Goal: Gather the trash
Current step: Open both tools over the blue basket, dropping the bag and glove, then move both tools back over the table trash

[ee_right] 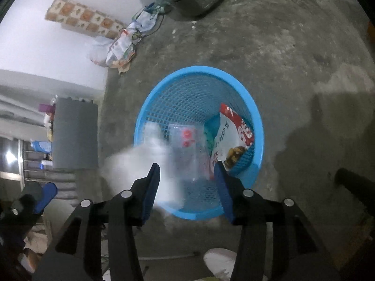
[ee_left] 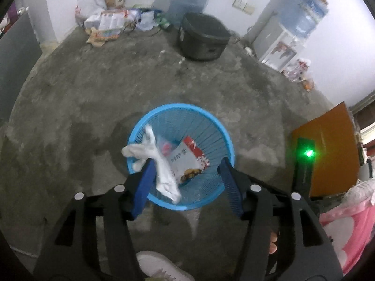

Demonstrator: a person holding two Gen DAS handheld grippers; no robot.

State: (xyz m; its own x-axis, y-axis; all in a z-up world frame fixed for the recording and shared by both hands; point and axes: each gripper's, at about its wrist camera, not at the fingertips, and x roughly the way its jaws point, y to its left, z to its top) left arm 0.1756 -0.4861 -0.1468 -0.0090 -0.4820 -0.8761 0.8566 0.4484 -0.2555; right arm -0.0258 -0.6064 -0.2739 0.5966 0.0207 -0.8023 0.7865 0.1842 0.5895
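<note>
Both grippers hung over the blue basket [ee_left: 212, 117] on the concrete floor [ee_left: 93, 98], each with its fingers spread and grasping nothing. Just by the left gripper [ee_left: 187, 171], a white cloth [ee_left: 154, 157] draped over the basket's near rim, half in and half out; in the right gripper's [ee_right: 187, 173] view it showed only as a pale blur. A red-and-white snack packet [ee_left: 187, 157] and a clear wrapper [ee_right: 185, 145] already lay inside. Collection looked well advanced, though papers and bags [ee_left: 110, 21] by the far wall possibly remained.
</note>
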